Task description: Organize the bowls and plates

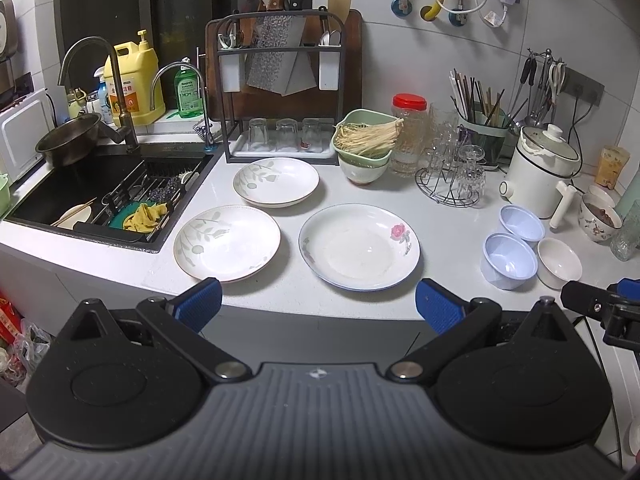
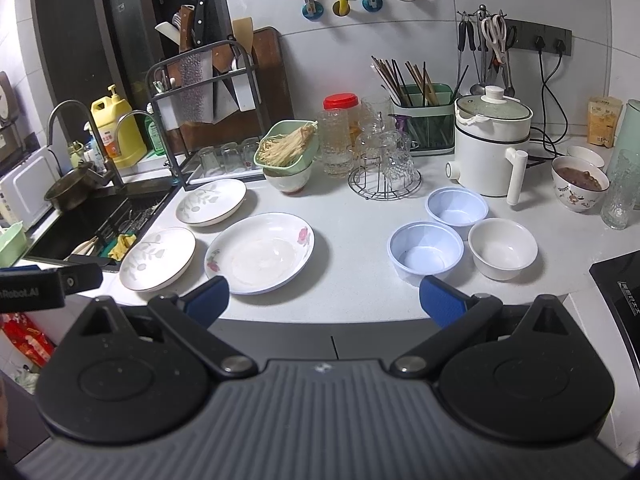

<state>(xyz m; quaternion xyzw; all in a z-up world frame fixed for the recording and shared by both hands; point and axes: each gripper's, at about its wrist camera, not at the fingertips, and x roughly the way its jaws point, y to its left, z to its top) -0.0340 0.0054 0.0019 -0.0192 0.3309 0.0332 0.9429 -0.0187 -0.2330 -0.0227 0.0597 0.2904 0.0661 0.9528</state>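
Three white plates lie on the white counter: a rose plate (image 1: 360, 246) (image 2: 260, 253), a near leaf-pattern plate (image 1: 227, 241) (image 2: 157, 258) and a far leaf-pattern plate (image 1: 276, 181) (image 2: 211, 201). To the right stand two pale blue bowls (image 1: 509, 259) (image 1: 522, 222) (image 2: 426, 247) (image 2: 457, 206) and a white bowl (image 1: 559, 262) (image 2: 503, 247). My left gripper (image 1: 318, 304) is open and empty, in front of the counter edge before the plates. My right gripper (image 2: 324, 300) is open and empty, before the gap between rose plate and bowls.
A black sink (image 1: 104, 188) lies at the left. At the back stand a knife rack (image 1: 280, 80), a green basket of noodles on a bowl (image 1: 364, 144), a wire rack of glasses (image 1: 452, 176), a white electric pot (image 1: 540, 168) and a filled patterned bowl (image 2: 580, 184).
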